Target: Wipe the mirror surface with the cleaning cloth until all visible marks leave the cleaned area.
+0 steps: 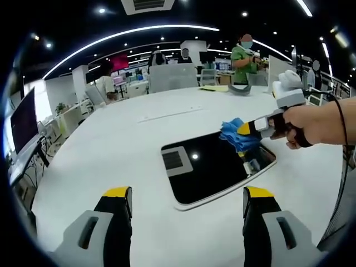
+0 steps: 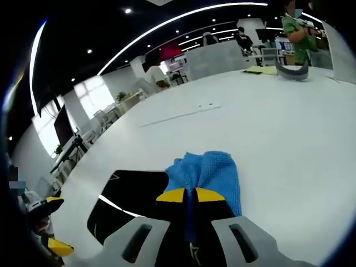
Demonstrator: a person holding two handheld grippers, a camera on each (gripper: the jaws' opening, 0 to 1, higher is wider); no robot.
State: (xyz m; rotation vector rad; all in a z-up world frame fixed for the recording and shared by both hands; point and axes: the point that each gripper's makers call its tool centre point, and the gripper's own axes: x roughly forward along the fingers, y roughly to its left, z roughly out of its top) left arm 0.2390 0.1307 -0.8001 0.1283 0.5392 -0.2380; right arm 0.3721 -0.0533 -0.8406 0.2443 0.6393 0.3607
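Mid-wipe, the right hand-held gripper (image 1: 245, 129) clamps a blue cleaning cloth (image 2: 208, 177) against the far right edge of the mirror (image 1: 214, 167) lying on the white surface (image 1: 128, 139). Spread and empty, the left hand-held gripper (image 1: 188, 203) hovers nearby. Next: sweeping the cloth across the untouched glass.

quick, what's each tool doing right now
Left tool: open, holding nothing, above the table near the mirror.
Right tool: closed on the blue cloth.
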